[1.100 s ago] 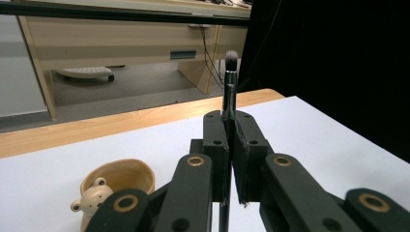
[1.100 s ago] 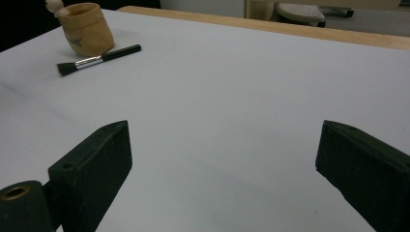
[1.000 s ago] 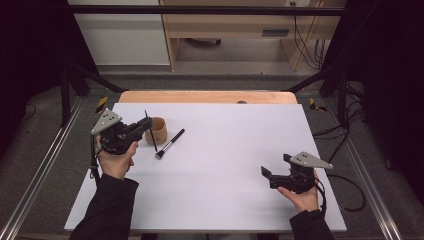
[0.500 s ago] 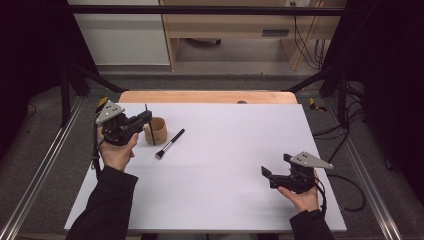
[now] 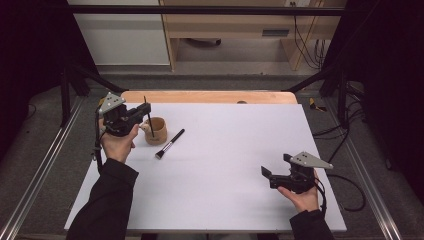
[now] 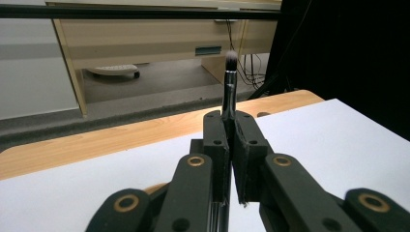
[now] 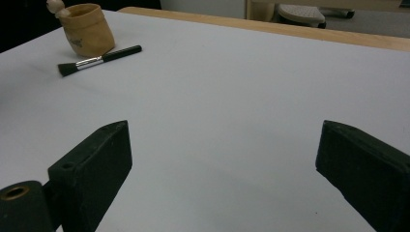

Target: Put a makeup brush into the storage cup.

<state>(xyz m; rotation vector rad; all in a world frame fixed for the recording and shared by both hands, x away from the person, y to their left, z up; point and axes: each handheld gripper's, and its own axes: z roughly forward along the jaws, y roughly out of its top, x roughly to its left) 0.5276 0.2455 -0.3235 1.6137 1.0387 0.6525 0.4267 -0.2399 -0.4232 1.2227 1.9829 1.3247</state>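
Observation:
My left gripper (image 5: 144, 112) is shut on a thin black brush (image 5: 148, 116), which it holds upright just left of a small tan cup (image 5: 156, 131) at the table's far left. In the left gripper view the jaws pinch the brush handle (image 6: 228, 104), and its pale bristle tip (image 6: 231, 58) points up. My left gripper (image 6: 231, 123) is lifted off the table. A larger black brush (image 5: 170, 144) lies flat to the right of the cup. My right gripper (image 5: 267, 175) rests open and empty at the front right. The right gripper view shows the cup (image 7: 88, 29) and the lying brush (image 7: 99, 59) far off.
White paper (image 5: 225, 165) covers the table, and a wooden strip (image 5: 210, 97) runs along the far edge. A pale rounded knob (image 7: 55, 6) sticks up at the cup's rim. Cables (image 5: 345, 190) trail off the right side.
My left gripper has moved toward the table's far edge with the thin brush, uncovering the cup. The right gripper has stayed in place.

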